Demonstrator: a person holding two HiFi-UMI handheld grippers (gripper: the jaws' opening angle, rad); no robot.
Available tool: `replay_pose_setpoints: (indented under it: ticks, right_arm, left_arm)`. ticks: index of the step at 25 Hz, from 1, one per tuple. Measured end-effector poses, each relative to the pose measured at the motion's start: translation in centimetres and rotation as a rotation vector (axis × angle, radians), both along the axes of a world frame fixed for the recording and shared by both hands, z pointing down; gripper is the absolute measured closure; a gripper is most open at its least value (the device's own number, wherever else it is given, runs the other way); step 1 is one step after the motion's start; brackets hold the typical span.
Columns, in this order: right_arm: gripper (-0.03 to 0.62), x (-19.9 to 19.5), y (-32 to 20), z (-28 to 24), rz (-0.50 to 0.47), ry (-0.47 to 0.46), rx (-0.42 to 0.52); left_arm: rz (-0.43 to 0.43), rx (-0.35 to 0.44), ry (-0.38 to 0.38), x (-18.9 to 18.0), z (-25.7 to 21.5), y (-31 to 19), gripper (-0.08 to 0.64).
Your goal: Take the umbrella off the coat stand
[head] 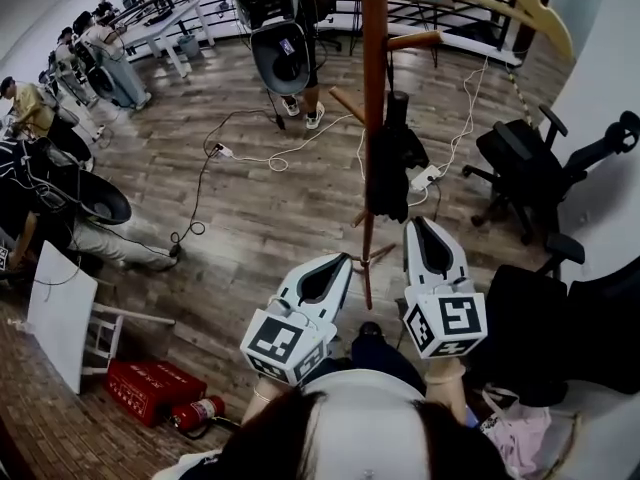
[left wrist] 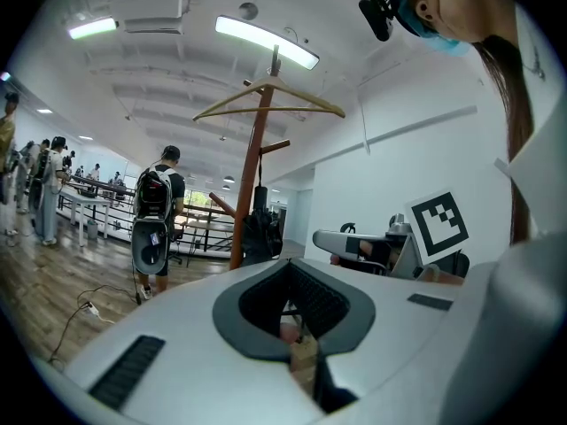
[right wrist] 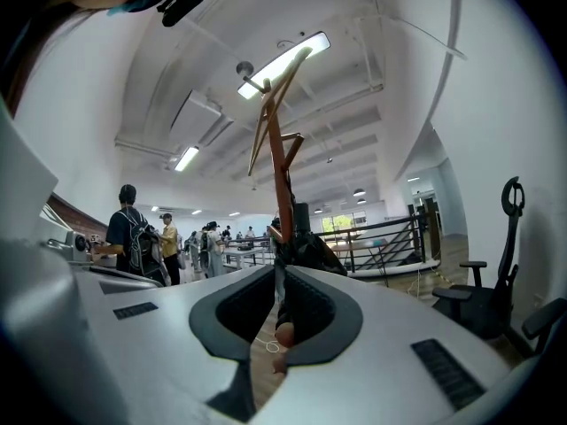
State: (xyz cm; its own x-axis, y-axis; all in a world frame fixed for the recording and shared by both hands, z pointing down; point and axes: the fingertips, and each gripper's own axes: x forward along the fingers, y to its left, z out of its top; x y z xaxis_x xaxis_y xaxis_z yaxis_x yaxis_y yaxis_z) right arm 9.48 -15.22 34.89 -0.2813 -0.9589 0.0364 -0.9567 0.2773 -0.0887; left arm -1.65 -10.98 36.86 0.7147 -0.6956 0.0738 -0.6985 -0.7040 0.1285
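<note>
A brown wooden coat stand (head: 374,88) rises from the wood floor just ahead of me. A folded black umbrella (head: 392,163) hangs from a peg on its right side. My left gripper (head: 340,260) is shut and empty, pointing at the foot of the stand. My right gripper (head: 420,223) is also shut and empty, just below the umbrella's lower end and apart from it. The left gripper view shows the stand (left wrist: 252,166) and umbrella (left wrist: 259,233) beyond the closed left gripper (left wrist: 288,264). In the right gripper view the umbrella (right wrist: 306,246) hangs straight ahead of the right gripper (right wrist: 279,268).
Black office chairs (head: 525,168) stand to the right of the stand. A person with a backpack (head: 285,48) stands behind it, and cables (head: 250,153) trail over the floor. A seated person (head: 80,208), a red box (head: 150,386) and a fire extinguisher (head: 195,413) are at left.
</note>
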Motion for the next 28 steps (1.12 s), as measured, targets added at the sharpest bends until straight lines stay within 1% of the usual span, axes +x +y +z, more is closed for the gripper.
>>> replay_pose_setpoints:
  ticks: [13, 21, 28]
  right_arm:
    - [0.545, 0.5, -3.5, 0.9, -0.064, 0.008, -0.006]
    - [0.495, 0.7, -5.1, 1.3, -0.092, 0.016, -0.021]
    - [0.43, 0.6, -6.5, 2.0, -0.127, 0.023, -0.048]
  left_arm:
    - [-0.039, -0.006, -0.01, 1.4, 0.7, -3.0, 0.551]
    - [-0.046, -0.001, -0.011, 2.1, 0.6, -4.3, 0.551]
    - [-0.06, -0.001, -0.014, 2.5, 0.6, -5.3, 0.551]
